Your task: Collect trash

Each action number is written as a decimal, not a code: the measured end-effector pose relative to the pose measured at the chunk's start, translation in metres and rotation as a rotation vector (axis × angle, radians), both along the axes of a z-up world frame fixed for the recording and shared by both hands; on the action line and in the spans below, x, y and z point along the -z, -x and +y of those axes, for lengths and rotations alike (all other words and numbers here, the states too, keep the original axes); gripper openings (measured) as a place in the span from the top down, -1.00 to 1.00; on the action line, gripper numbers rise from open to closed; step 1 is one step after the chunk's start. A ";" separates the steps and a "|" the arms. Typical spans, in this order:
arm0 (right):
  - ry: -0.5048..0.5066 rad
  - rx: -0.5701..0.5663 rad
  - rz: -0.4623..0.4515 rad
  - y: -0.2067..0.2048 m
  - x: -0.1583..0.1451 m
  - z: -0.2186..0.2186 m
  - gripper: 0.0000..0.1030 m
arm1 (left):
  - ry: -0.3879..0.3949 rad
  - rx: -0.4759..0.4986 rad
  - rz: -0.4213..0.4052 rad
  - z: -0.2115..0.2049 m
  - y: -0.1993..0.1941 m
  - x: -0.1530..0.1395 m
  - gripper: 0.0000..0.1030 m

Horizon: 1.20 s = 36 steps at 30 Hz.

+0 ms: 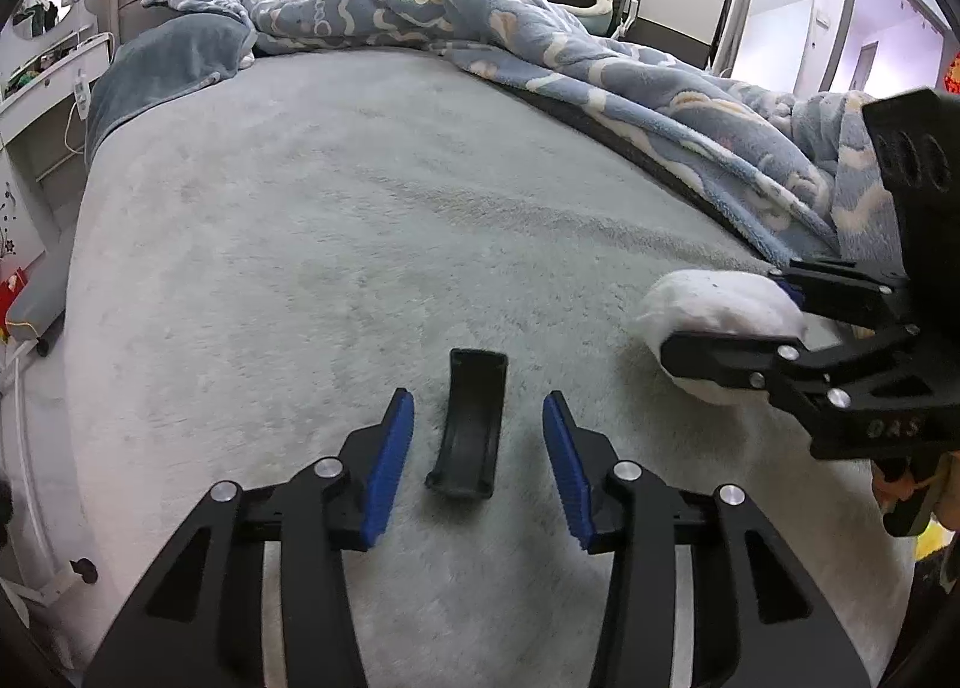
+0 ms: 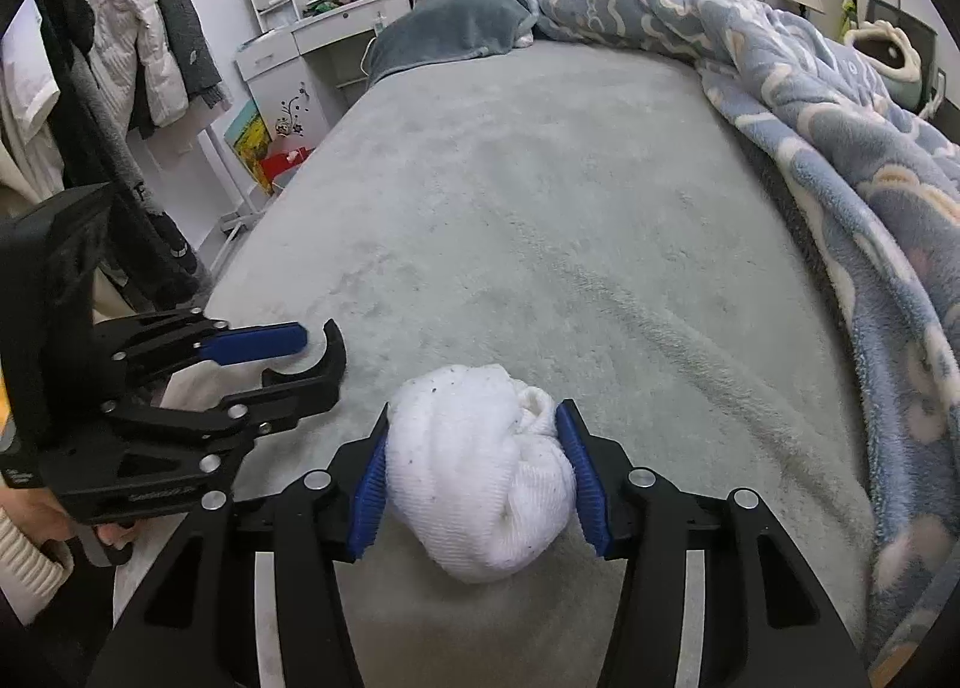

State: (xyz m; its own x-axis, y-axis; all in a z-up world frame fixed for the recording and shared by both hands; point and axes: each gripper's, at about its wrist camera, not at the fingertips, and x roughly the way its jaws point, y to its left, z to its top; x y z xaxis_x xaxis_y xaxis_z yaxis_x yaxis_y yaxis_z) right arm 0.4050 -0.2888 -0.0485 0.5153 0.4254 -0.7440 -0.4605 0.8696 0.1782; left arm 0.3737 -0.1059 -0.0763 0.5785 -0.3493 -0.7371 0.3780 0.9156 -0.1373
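A bedroom, seen from two handheld grippers held over a bed covered in pale grey-green plush. At far left, in the right wrist view, coats hang on a rack beside a white dressing table. The left gripper hovers low over the bed near its foot, its blue-padded jaws spread apart and holding nothing; a small curved black piece sits between them. Just to its right, the right gripper has its jaws closed against both sides of a balled white cloth, flecked with dark specks, resting on the bed. Along the bed's right side lies a rumpled blue patterned blanket.
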 end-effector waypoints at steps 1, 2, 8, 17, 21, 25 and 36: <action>-0.001 0.000 0.000 0.000 0.000 -0.003 -0.01 | 0.005 -0.008 -0.002 -0.001 -0.001 0.000 0.09; -0.003 0.001 0.002 0.001 0.000 -0.005 -0.01 | 0.008 -0.013 -0.005 -0.003 -0.002 0.000 0.09; -0.013 -0.011 -0.009 0.010 -0.005 -0.015 -0.01 | 0.008 -0.034 0.022 -0.009 -0.009 0.008 0.26; -0.023 -0.013 -0.016 0.018 -0.012 -0.014 -0.01 | 0.008 -0.049 0.010 -0.007 -0.003 0.006 0.56; -0.028 -0.021 -0.023 0.024 -0.015 -0.006 -0.01 | 0.012 -0.048 -0.016 -0.005 0.008 -0.003 0.57; -0.031 -0.023 -0.028 0.035 -0.018 0.003 -0.01 | 0.030 -0.045 -0.029 0.003 0.021 -0.014 0.59; -0.052 -0.030 -0.055 0.073 -0.026 0.033 -0.01 | 0.021 -0.028 -0.033 0.031 0.063 -0.029 0.89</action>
State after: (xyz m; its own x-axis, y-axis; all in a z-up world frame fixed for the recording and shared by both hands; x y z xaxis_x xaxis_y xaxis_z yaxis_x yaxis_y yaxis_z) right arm 0.3319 -0.2555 -0.0226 0.5411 0.4789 -0.6913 -0.4969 0.8453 0.1967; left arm 0.3109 -0.0749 -0.0472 0.6121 -0.3482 -0.7100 0.3571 0.9228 -0.1447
